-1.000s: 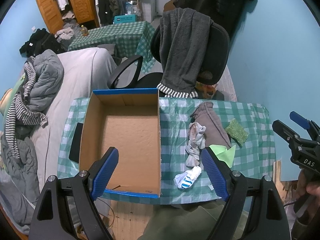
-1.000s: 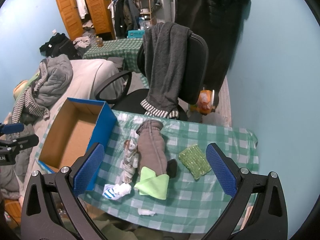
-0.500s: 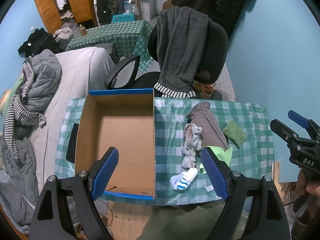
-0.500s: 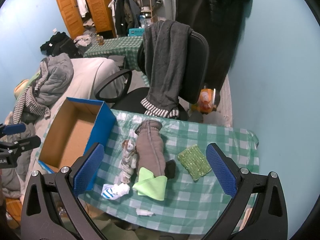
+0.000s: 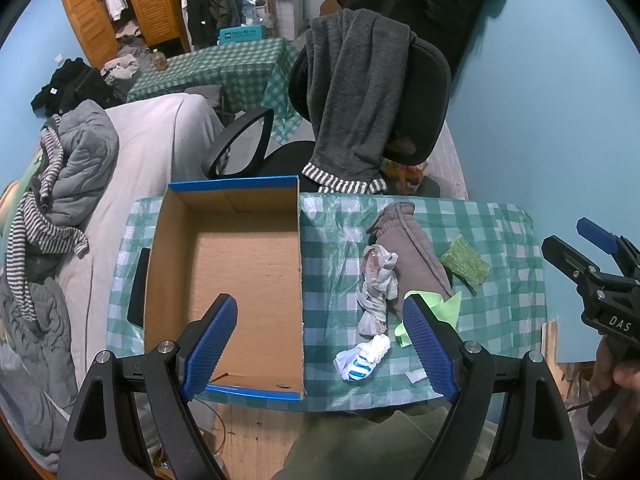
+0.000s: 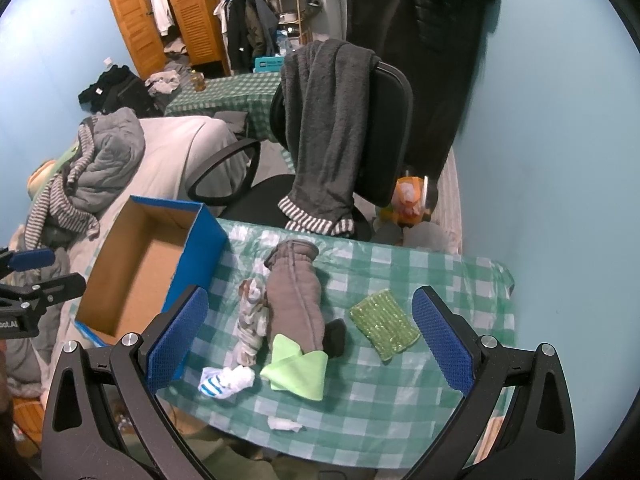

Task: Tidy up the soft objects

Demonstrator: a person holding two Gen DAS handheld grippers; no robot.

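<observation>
An empty blue-edged cardboard box [image 5: 240, 264] [image 6: 140, 280] stands on the left of the green checked table [image 5: 504, 320] [image 6: 420, 408]. To its right lie a grey-brown garment [image 5: 412, 248] [image 6: 296, 300], a patterned grey cloth [image 5: 376, 284] [image 6: 252, 328], a lime green cloth [image 5: 444, 308] [image 6: 298, 370], a white and blue sock [image 5: 362, 358] [image 6: 224, 382] and a green sponge cloth [image 5: 464, 264] [image 6: 384, 324]. My left gripper [image 5: 320, 344] is open and empty above the box's near right corner. My right gripper [image 6: 312, 344] is open and empty above the cloths.
A black office chair [image 5: 416, 92] [image 6: 384, 128] with a dark grey garment over its back stands behind the table. A bed [image 5: 132, 148] with piled clothes is to the left. A small white scrap [image 6: 284, 424] lies at the table's near edge. A blue wall is to the right.
Both grippers have drifted slightly; in the left view the box and cloths have shifted a little to the left. Nothing on the table has moved. Both grippers stay open.
</observation>
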